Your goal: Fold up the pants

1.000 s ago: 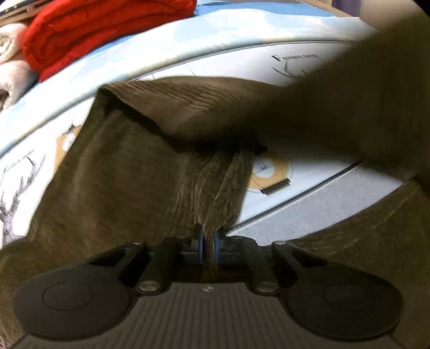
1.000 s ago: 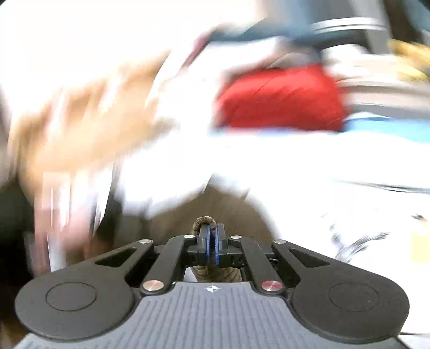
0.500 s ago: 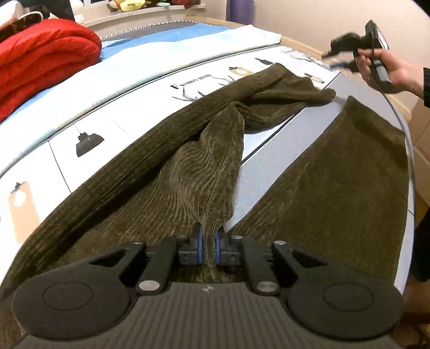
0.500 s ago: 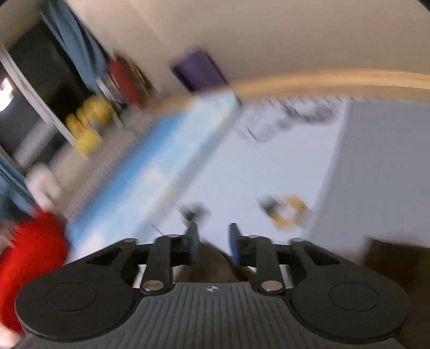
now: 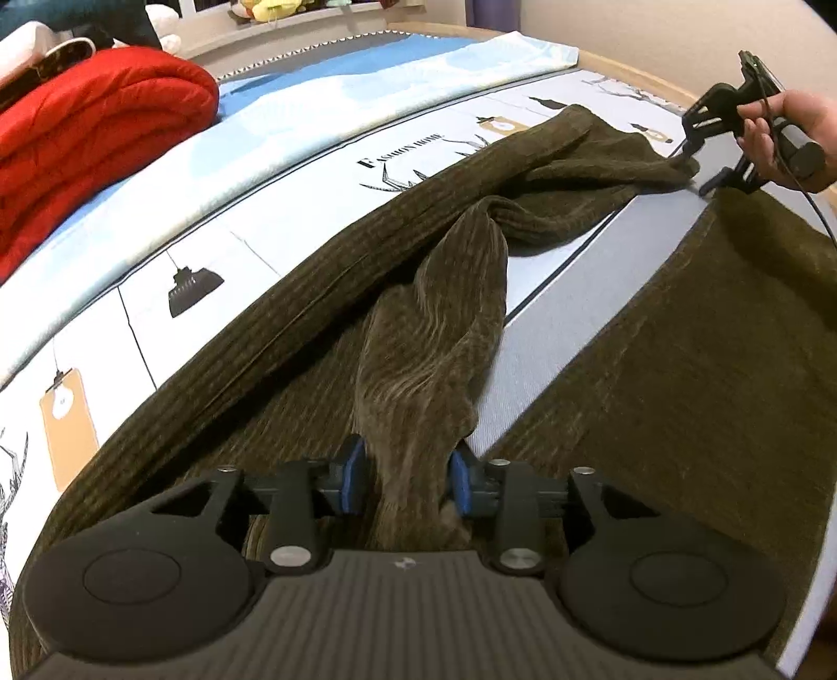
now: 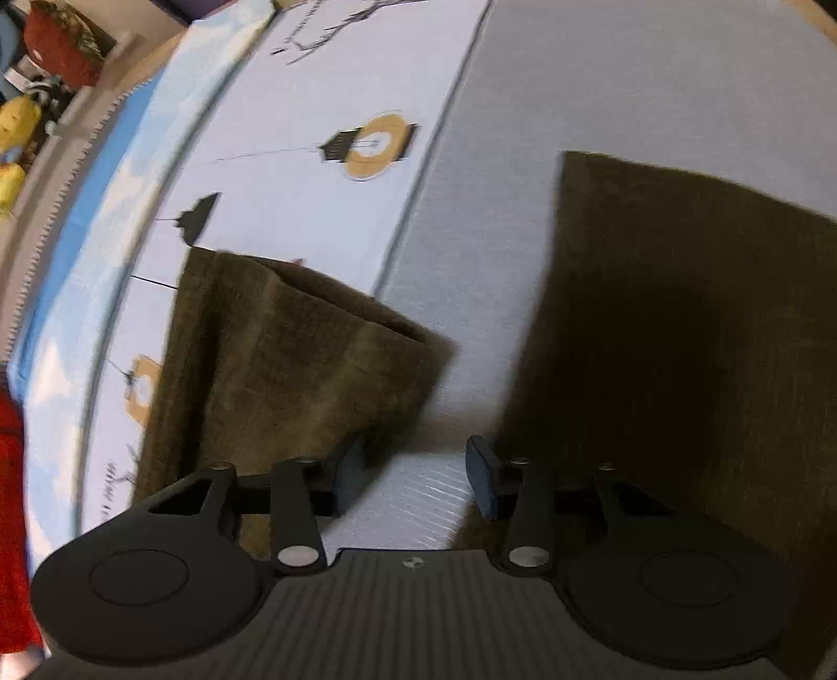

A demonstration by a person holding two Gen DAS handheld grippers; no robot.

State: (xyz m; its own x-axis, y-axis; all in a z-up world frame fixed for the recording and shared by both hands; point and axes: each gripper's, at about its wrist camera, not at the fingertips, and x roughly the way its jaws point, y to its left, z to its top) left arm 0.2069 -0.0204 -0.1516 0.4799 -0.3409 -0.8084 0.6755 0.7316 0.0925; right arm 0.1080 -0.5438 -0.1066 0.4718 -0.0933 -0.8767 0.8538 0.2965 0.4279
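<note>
Evidently the pants [image 5: 706, 366] are lying spread along the bed [image 5: 293, 172], one leg twisted across it, awaiting straightening. Both tongs are pointing steeply down and opening: the left tongs [image 5: 403, 473] are releasing a bunched ridge of fabric between them, while the right tongs [image 6: 416, 473] are spreading over bare sheet between the legs.

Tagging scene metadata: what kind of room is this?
Most likely a bedroom: the pants lie on a bed with a printed sheet, a folded red blanket beside them, and plush toys line the ledge.
</note>
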